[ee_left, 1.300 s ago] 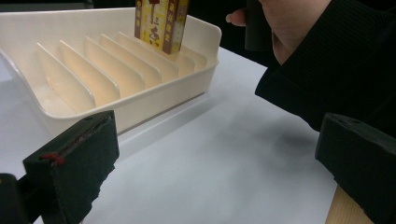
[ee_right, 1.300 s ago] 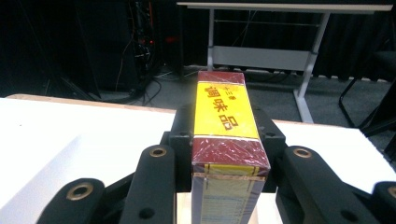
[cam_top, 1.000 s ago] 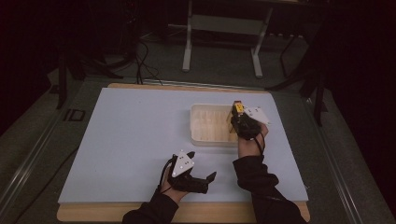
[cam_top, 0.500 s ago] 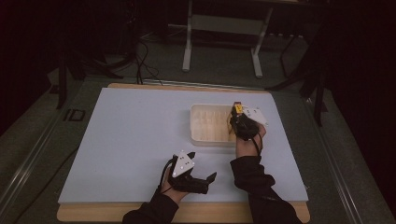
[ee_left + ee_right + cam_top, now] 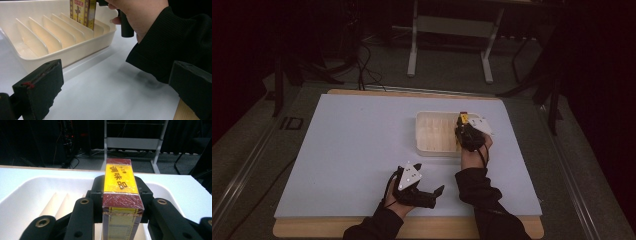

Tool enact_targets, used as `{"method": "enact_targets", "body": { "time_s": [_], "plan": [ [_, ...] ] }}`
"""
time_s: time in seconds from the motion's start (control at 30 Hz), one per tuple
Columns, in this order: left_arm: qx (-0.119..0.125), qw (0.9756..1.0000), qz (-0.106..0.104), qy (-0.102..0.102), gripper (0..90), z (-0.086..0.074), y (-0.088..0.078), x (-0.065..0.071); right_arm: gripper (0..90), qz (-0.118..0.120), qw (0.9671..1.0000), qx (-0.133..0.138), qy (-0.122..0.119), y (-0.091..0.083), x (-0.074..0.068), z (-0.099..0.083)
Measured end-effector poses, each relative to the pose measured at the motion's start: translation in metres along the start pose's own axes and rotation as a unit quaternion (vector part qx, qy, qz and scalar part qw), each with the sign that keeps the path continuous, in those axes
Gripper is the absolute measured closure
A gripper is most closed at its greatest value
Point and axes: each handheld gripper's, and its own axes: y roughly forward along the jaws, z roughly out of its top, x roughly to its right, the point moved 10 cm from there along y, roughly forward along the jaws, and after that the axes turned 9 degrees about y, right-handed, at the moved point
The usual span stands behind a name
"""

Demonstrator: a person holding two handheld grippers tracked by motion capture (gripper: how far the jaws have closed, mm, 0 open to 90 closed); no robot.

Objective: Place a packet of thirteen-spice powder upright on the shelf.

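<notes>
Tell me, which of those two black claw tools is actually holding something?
The right gripper, over the white slotted tray, clamps a yellow-and-red box. The left gripper rests open on the table near the person, jaws apart and empty.

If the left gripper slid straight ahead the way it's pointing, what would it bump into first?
Probably the white tray, at its near wall. The left gripper is open, and bare table lies before the tray, though depth is hard to judge.

Dim room, black at frame edges; surface point(image 5: 352, 150) lit from overhead, pale and even. Near claw pads blurred in left gripper view; soft sleeve shadow lower right.
</notes>
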Motion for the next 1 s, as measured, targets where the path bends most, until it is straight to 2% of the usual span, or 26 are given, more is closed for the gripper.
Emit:
{"method": "enact_targets", "body": {
  "time_s": [0.43,0.57,0.8,0.9,1.0],
  "plan": [
    [0.003,1.0000,-0.001,-0.005,0.5,0.001,0.000,0.000,67.5,-0.007,0.9999,-0.009,-0.003,0.004,0.001,-0.014],
    [0.005,1.0000,0.000,-0.006,0.5,0.001,-0.001,-0.001,67.2,-0.008,0.9995,-0.029,-0.002,0.010,0.003,-0.026],
    [0.005,1.0000,-0.001,-0.006,0.5,0.002,-0.001,-0.001,65.7,-0.003,0.9995,-0.032,-0.001,0.010,0.003,-0.027],
    [0.005,1.0000,0.000,-0.007,0.5,0.002,-0.001,-0.002,62.8,0.005,0.9992,-0.040,-0.003,0.010,0.002,-0.027],
    [0.004,1.0000,0.000,-0.006,0.5,0.002,-0.002,-0.003,53.3,0.024,0.9984,-0.051,-0.008,0.010,-0.001,-0.027]
  ]
}}
